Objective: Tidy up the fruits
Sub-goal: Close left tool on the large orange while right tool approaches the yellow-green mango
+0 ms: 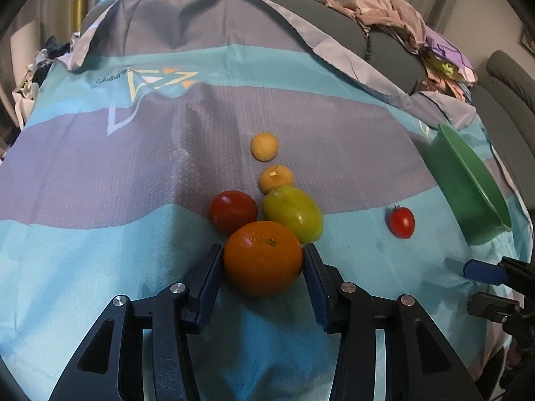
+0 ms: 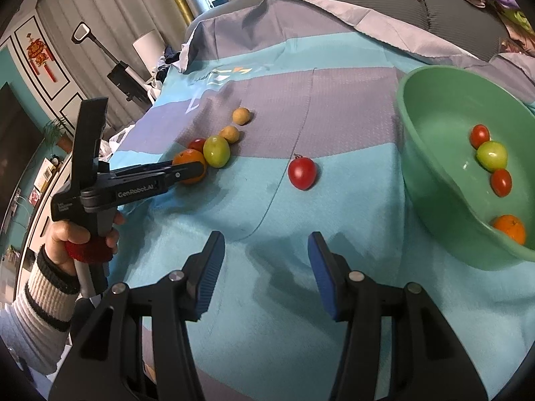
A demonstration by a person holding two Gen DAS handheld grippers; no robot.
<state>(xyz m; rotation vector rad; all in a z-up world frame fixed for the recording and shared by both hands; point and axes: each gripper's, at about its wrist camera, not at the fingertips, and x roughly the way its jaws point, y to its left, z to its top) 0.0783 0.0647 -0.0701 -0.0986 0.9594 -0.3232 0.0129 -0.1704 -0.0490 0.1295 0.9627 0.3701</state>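
My left gripper (image 1: 263, 257) is shut on an orange (image 1: 263, 256) that rests on the cloth; it also shows in the right wrist view (image 2: 189, 166). Behind the orange lie a red tomato (image 1: 233, 211), a green fruit (image 1: 293, 214) and two small yellow fruits (image 1: 276, 177) (image 1: 264, 146). A lone red tomato (image 1: 401, 222) (image 2: 302, 173) lies to the right. The green bowl (image 2: 431, 127) holds two small tomatoes (image 2: 479, 135), a green fruit (image 2: 492, 155) and an orange (image 2: 510, 228). My right gripper (image 2: 265, 244) is open and empty above the cloth, left of the bowl.
A blue and grey cloth (image 1: 100, 173) covers a sofa. Piled clothes (image 1: 401, 16) lie at the back right. The bowl (image 1: 468, 180) sits near the cloth's right edge. A person's hand (image 2: 67, 234) holds the left gripper.
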